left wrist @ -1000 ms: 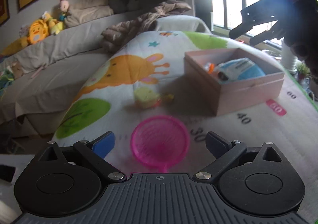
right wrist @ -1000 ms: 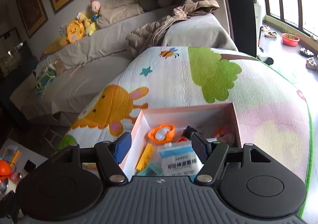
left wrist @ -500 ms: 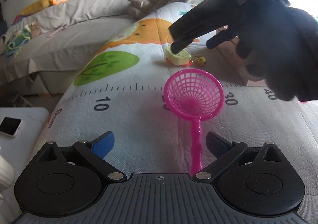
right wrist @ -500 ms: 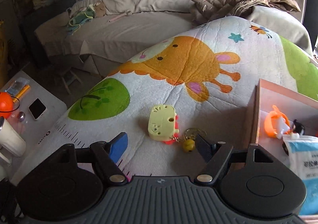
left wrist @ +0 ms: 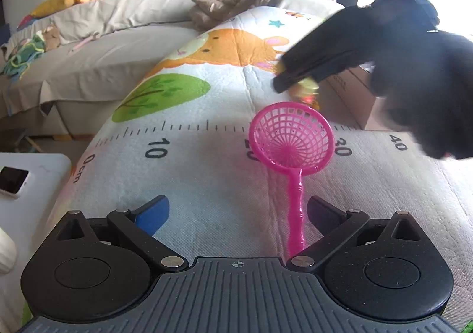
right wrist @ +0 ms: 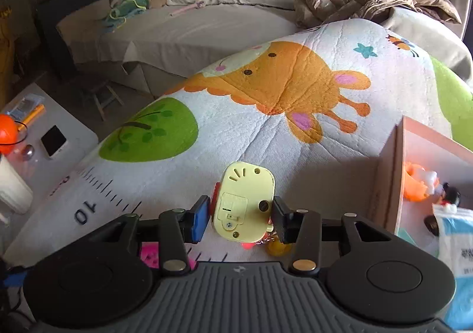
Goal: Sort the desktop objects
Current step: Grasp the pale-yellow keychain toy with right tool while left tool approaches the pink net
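My right gripper (right wrist: 241,219) has its fingers closed around the yellow toy (right wrist: 244,203), pinching it from both sides on the play mat (right wrist: 266,137), just beside the pink box (right wrist: 393,173) at the mat's right edge. My left gripper (left wrist: 236,214) hangs spread wide over the pink strainer (left wrist: 291,137), whose handle points toward me near the ruler-marked front edge. The toy may be slightly lifted; I cannot tell.

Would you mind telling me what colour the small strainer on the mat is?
The strainer is bright pink, basket and handle alike; the left wrist view shows it best.
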Motion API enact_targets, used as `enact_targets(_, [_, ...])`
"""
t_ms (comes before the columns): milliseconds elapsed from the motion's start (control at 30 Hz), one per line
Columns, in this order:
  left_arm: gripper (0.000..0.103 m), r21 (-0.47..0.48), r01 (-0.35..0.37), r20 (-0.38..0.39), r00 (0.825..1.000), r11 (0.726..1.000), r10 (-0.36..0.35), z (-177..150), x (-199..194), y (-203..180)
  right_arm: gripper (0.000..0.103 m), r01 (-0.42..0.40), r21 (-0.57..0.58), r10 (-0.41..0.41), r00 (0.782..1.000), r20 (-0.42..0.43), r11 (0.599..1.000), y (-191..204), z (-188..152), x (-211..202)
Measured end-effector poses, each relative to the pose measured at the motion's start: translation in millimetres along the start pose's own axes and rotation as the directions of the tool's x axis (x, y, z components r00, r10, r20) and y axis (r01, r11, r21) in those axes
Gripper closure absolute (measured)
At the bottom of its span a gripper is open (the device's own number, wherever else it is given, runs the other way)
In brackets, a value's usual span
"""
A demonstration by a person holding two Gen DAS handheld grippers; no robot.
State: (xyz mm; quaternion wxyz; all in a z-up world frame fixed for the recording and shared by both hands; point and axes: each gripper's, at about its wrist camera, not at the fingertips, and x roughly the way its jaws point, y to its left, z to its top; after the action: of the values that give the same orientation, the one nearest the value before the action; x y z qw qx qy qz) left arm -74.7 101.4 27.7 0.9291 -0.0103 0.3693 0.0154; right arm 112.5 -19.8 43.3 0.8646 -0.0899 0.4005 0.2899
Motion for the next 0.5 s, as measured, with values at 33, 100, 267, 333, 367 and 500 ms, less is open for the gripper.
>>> enact_targets(33, [0.001, 0.004, 0.003, -0.004, 1.000, 1.000, -0.003, -0.1, 0.4, -1.9, 0.059, -0.009, 0.007, 0.009, 1.000, 0.015, 1.000, -3.9, -7.0, -14.9])
enact_targets(100, [0.001, 0.015, 0.010, -0.011, 1.000, 1.000, -0.009, -0.2, 1.0, -6.5, 0.059, -0.001, 0.012, 0.001, 0.998, 0.055, 1.000, -11.7, -24.5, -49.1])
enact_targets(267, [0.001, 0.049, 0.024, -0.006, 1.000, 0.999, -0.024, -1.0, -1.5, -19.2, 0.059, 0.043, 0.062, -0.049, 0.994, 0.094, 0.997, -35.2, -76.4, -105.9])
enact_targets(333, [0.001, 0.062, 0.031, -0.005, 1.000, 0.998, -0.030, -1.3, -2.6, -23.3, 0.058, 0.107, 0.083, -0.114, 0.989, 0.089, 0.991, -42.7, -102.7, -115.9])
enact_targets(367, [0.000, 0.066, 0.035, -0.006, 0.999, 0.997, -0.034, -1.1, -2.4, -24.9, 0.058, 0.139, 0.086, -0.146, 0.985, 0.087, 0.987, -45.1, -113.9, -118.7])
enact_targets(500, [0.000, 0.076, 0.034, -0.022, 0.999, 0.997, -0.032, 4.7, 3.3, -33.3, 0.043, 0.167, 0.170, -0.182, 0.980, 0.079, 0.971, -59.7, -150.8, -125.9])
